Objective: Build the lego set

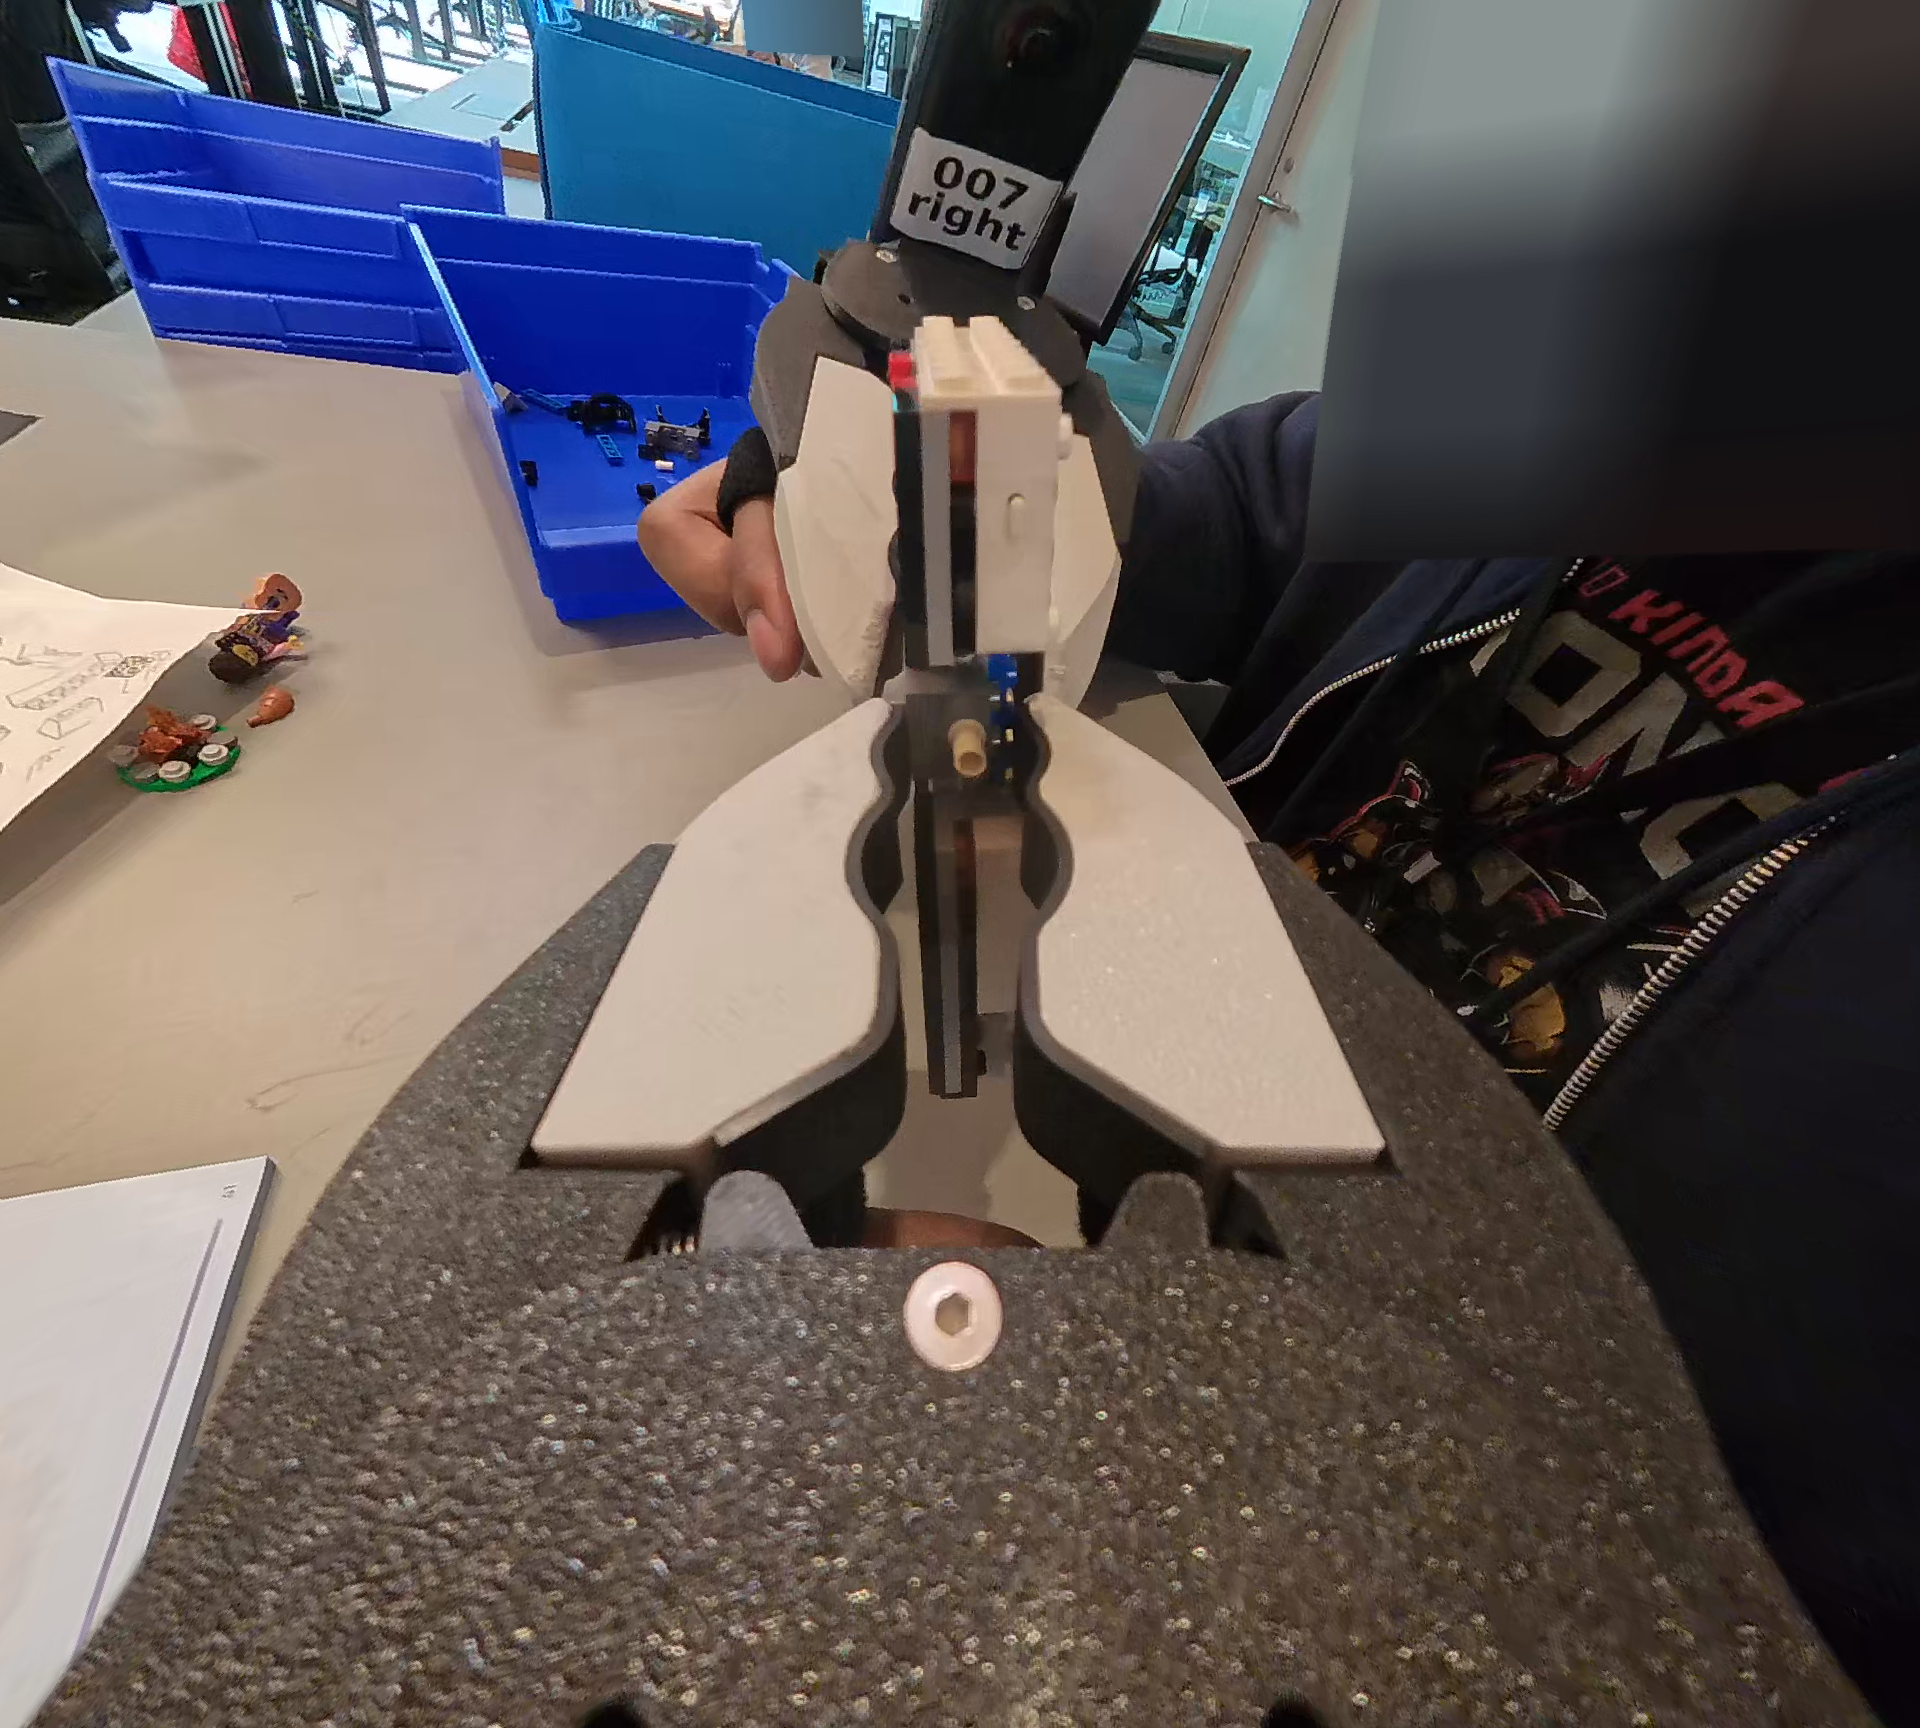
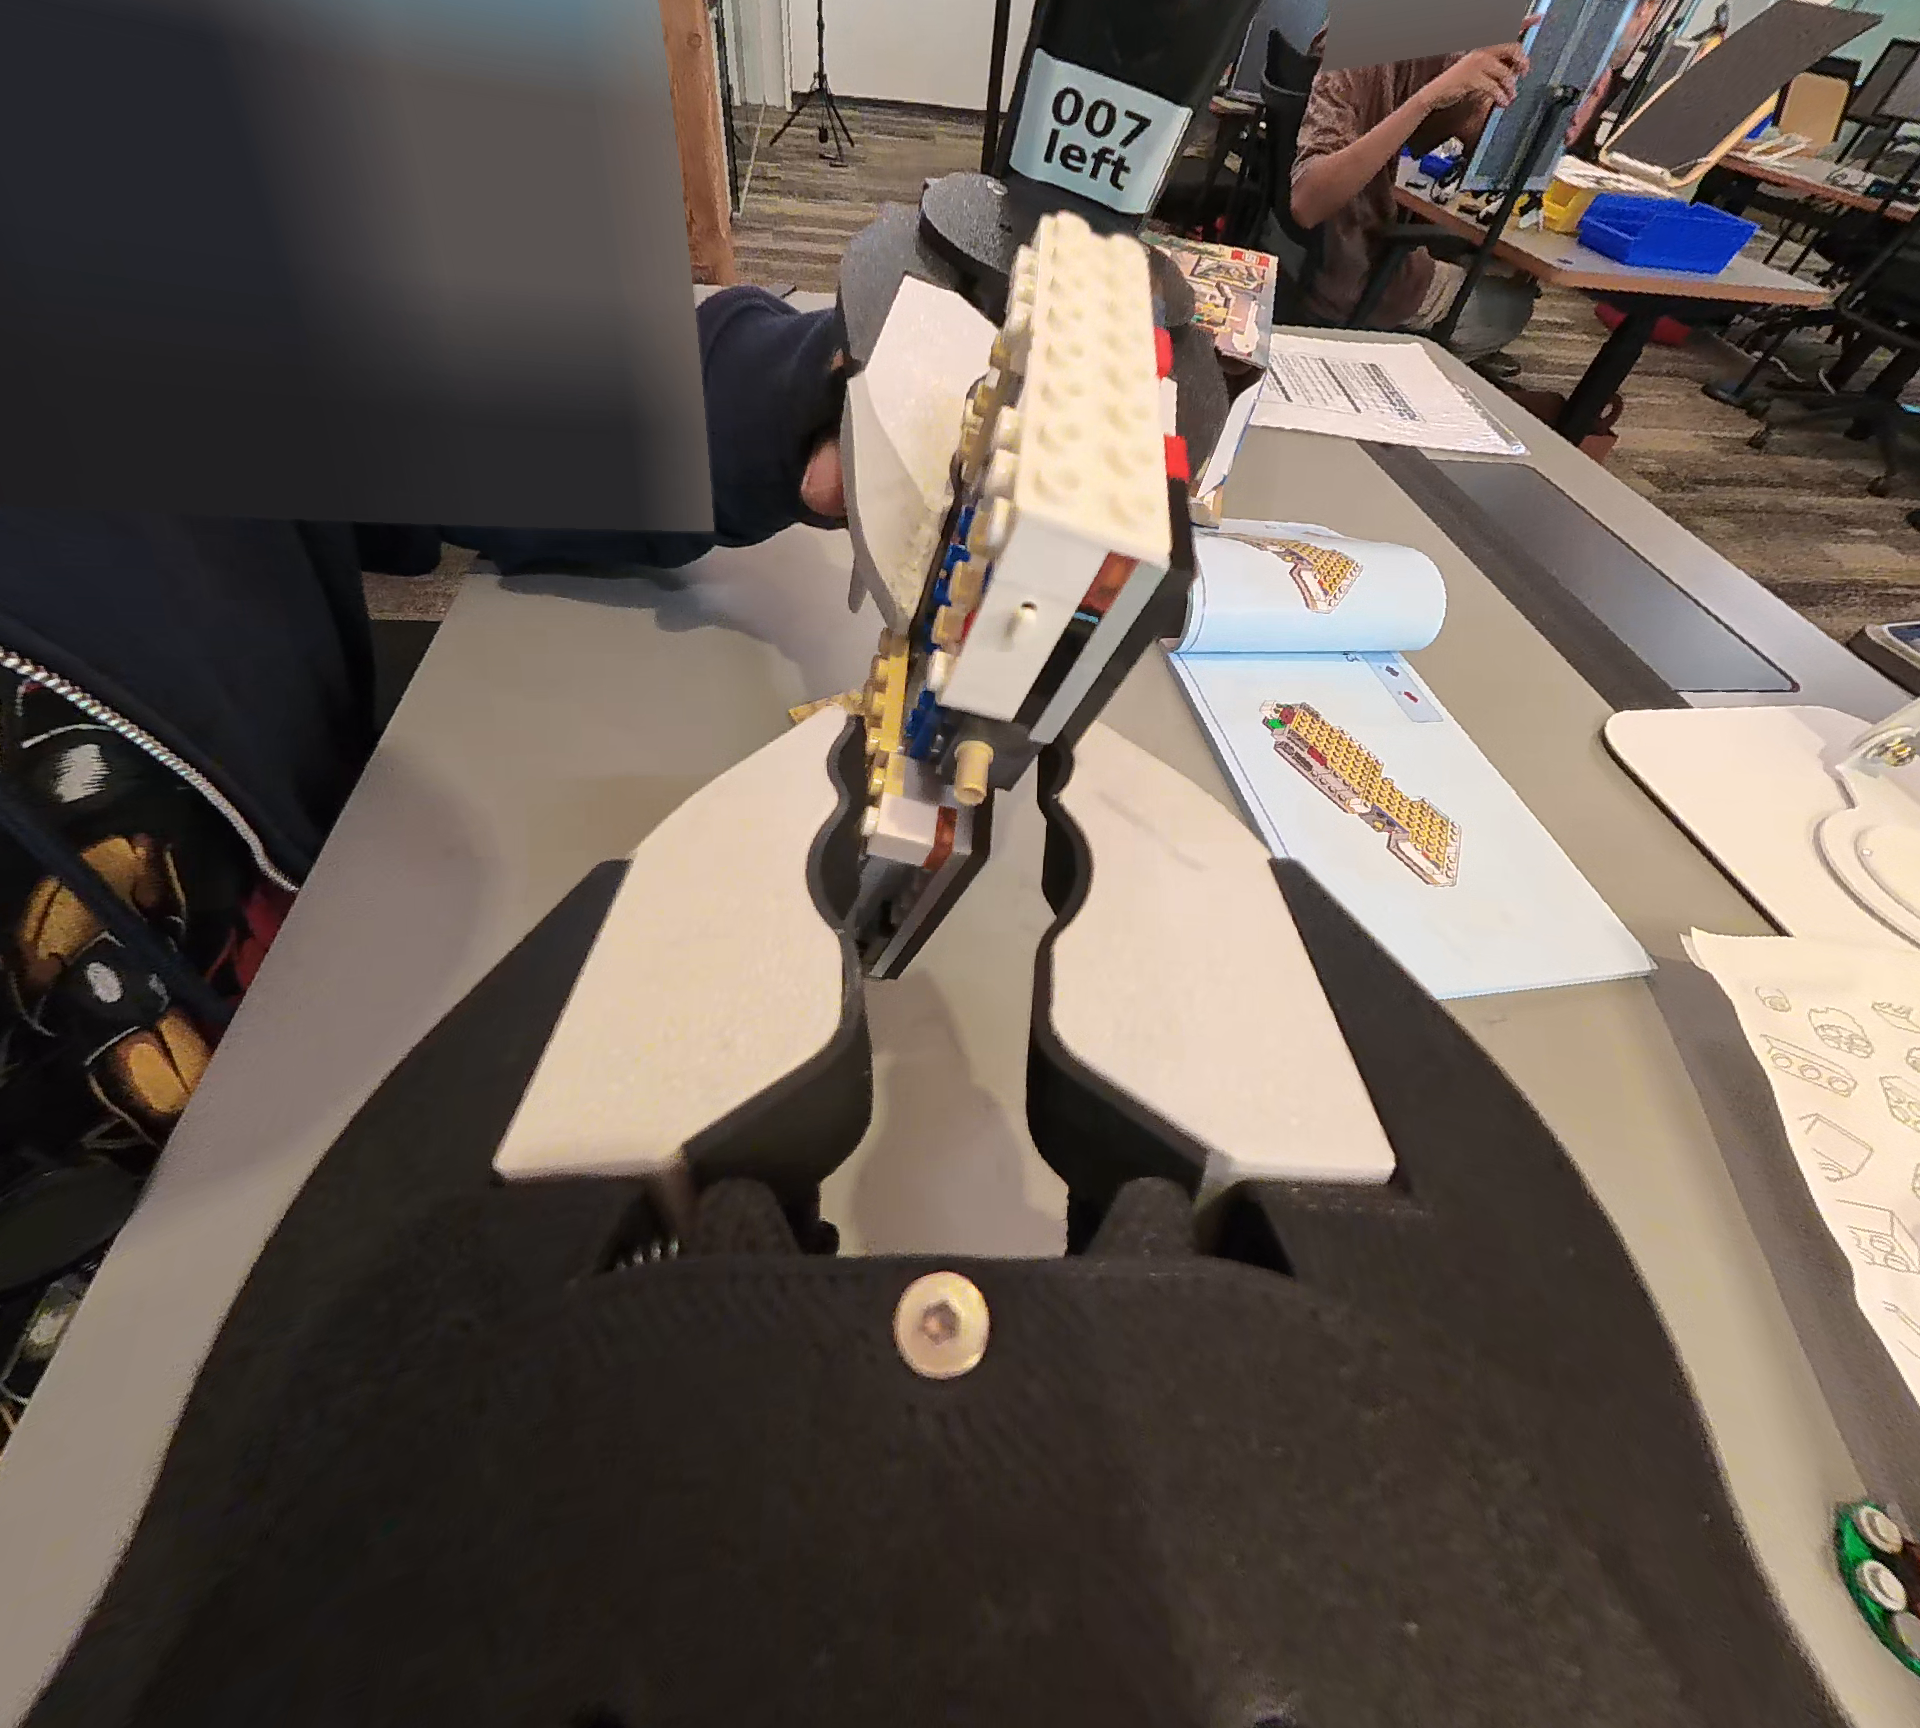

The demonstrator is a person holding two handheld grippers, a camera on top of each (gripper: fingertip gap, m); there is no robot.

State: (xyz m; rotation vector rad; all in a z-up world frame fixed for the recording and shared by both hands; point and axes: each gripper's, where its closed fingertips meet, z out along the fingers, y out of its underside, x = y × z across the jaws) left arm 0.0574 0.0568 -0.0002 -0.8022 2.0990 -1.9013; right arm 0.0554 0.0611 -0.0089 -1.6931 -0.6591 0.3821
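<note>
White and black brick model held between your two grippers above the worktop.
Only your left view shows the blue bin; only your right, the open booklet. Left gripper and right gripper both have jaws narrowly parted, pinching the model.

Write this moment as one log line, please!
left gripper: shut on brick model | right gripper: shut on brick model | model above table

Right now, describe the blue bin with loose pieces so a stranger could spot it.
On the grey table, blue bins sit at the far edge. Take the nearest bin, beside the person's hand. Unlike the bins behind, its floor holds scattered small black and grey pieces.
</note>
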